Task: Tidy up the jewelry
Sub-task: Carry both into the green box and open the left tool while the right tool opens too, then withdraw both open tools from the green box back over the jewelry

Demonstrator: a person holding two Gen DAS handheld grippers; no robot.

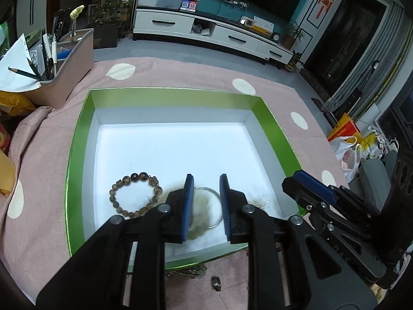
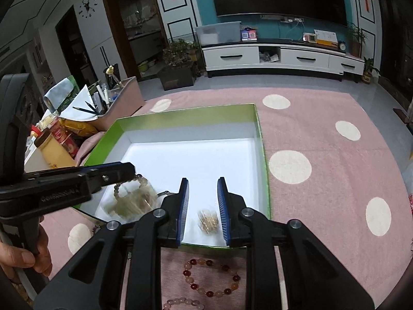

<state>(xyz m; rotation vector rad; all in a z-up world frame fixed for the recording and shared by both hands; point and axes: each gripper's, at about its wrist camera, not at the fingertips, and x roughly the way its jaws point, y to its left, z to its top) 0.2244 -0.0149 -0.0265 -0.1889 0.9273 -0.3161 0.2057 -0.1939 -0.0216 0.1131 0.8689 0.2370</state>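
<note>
left tongs [image 1: 206, 180] ajar, empty | right tongs [image 2: 202, 183] ajar, empty

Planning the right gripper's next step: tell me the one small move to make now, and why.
Probably draw the right gripper back toward the red bead bracelet. Its jaws stand open and empty, the gold piece already lies inside the green box, and that bracelet lies outside on the pink cloth.
</note>
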